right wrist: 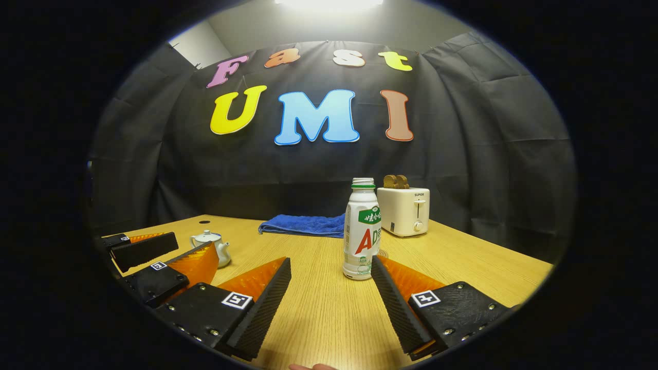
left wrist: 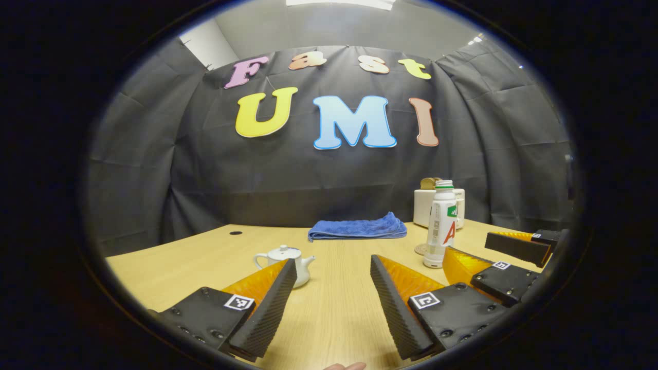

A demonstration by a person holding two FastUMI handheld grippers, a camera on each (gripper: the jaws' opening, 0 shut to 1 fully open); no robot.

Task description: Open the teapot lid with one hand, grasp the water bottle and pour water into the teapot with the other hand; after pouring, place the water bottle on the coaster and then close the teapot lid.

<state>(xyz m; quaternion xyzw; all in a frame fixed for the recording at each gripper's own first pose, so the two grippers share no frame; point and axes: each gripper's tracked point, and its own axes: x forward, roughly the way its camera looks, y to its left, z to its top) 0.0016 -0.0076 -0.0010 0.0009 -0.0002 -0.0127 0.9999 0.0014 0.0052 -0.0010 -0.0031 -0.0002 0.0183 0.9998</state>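
A small white teapot with its lid on stands on the wooden table, partly hidden behind one finger of my left gripper, which is open and empty. A white water bottle with a green and red label stands upright just ahead of my right gripper, close to its right finger. That gripper is open too and holds nothing. A round coaster lies right behind the bottle's base. In the left gripper view the bottle is right of centre, with the right gripper beside it.
A folded blue towel lies at the back of the table. A white toaster with bread in it stands at the back right. The black cloth wall closes off the far side. Bare wood stretches between teapot and bottle.
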